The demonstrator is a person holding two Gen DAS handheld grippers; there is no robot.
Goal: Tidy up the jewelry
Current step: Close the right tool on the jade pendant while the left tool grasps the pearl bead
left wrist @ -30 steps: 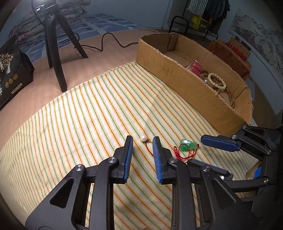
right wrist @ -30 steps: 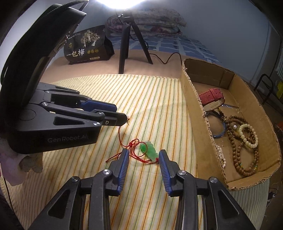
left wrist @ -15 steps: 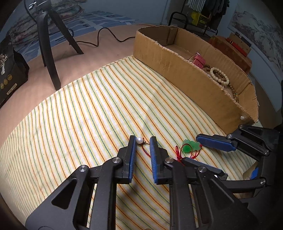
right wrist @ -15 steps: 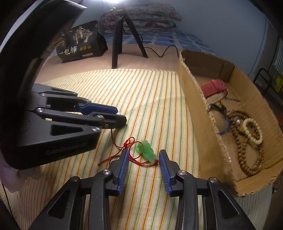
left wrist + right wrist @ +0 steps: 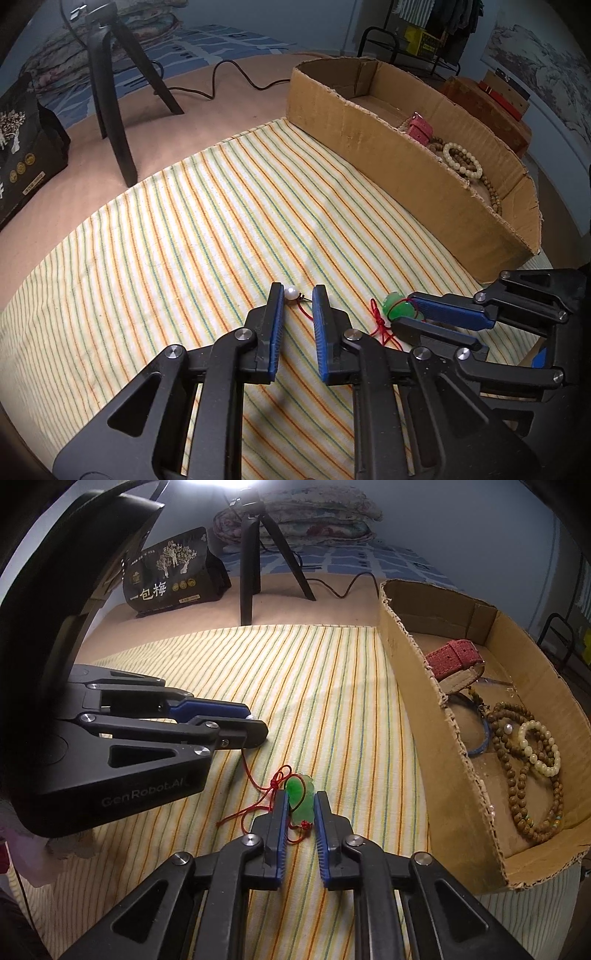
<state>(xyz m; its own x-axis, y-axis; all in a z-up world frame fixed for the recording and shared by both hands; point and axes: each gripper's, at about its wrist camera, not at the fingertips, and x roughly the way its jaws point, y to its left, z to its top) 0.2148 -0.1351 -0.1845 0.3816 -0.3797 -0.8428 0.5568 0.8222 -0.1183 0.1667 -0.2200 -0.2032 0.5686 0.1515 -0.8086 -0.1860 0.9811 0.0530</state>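
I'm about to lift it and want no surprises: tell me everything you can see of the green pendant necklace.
The green pendant is a translucent, glossy carved piece, jade-like in look, lying on the striped cloth. A thin red cord is knotted at its top, loops loosely beside it and runs left to a white pearl bead between the left hand-held gripper fingers. The right hand-held gripper brackets the pendant closely on both sides; firm contact cannot be confirmed. It lies outside the cardboard box.
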